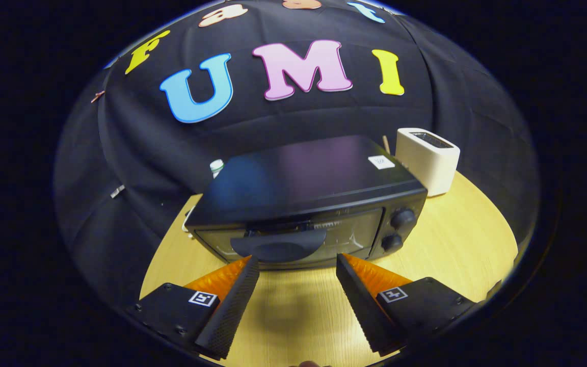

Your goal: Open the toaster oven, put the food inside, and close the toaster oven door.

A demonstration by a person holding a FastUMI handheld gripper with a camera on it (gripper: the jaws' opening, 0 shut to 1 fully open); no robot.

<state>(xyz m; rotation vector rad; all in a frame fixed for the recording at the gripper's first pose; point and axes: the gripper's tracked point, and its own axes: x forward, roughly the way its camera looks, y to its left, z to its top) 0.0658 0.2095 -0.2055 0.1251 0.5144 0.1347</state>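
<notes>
A black toaster oven (303, 199) stands on the wooden table (456, 244), just beyond my fingers. Its glass door (293, 237) looks shut, with a dark curved handle (279, 243) at the upper middle of the door. Two round knobs (401, 219) sit one above the other at the door's right. My gripper (297, 262) is open, its two fingertips spread wide and level with the door's lower edge, with nothing between them. The handle lies just ahead of the left finger (232, 300). I see no food in this view.
A white slot toaster (428, 158) stands behind the oven's right rear corner. A small bottle with a white cap (216, 166) pokes up behind the oven's left side. Bare table lies between the fingers and to the oven's right.
</notes>
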